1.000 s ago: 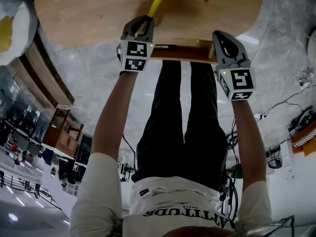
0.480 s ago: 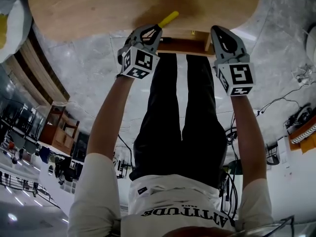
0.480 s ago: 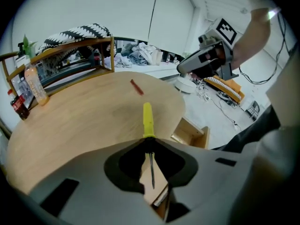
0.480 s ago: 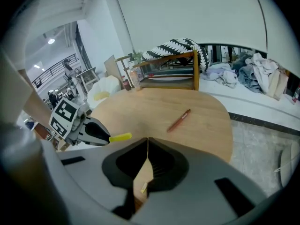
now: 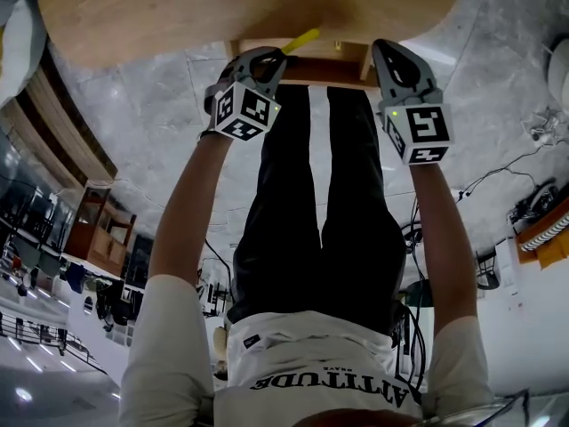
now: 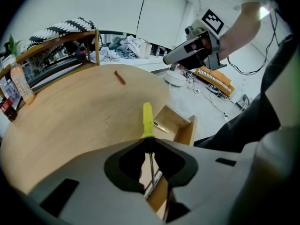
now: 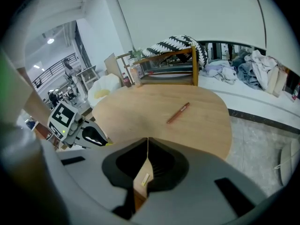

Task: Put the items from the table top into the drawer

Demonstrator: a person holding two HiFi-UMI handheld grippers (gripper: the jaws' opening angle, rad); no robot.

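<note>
The yellow-handled screwdriver [image 6: 147, 120] is clamped in the left gripper [image 6: 149, 143]. Its jaws are closed partway on the dark collar where the handle meets the shank. The thin metal shank runs back between the jaws, and the yellow handle sticks out past the tips. In the head view the handle [image 5: 300, 40] slants up and to the right, at the table's near edge and above the left end of the open drawer [image 5: 363, 60]. The drawer [image 6: 183, 128] is pulled out from under the round wooden table [image 6: 70, 121], and a small pale item lies on its floor; what it is cannot be told. A red pen [image 6: 120, 77] lies further out on the table top, well apart from both grippers. The left gripper [image 5: 265, 58] is rolled so that its marker cube sits cocked to one side, and it points down at the drawer from a bare, outstretched forearm. The right gripper [image 5: 386, 50] is held just beside the drawer's right end, its arm likewise straight and angled downward. Its jaws [image 7: 147, 142] meet in a closed line with nothing between them, and the drawer's wooden wall [image 7: 139, 184] shows below them. In the right gripper view the red pen [image 7: 178, 112] lies on the table [image 7: 140, 111] beyond.
</note>
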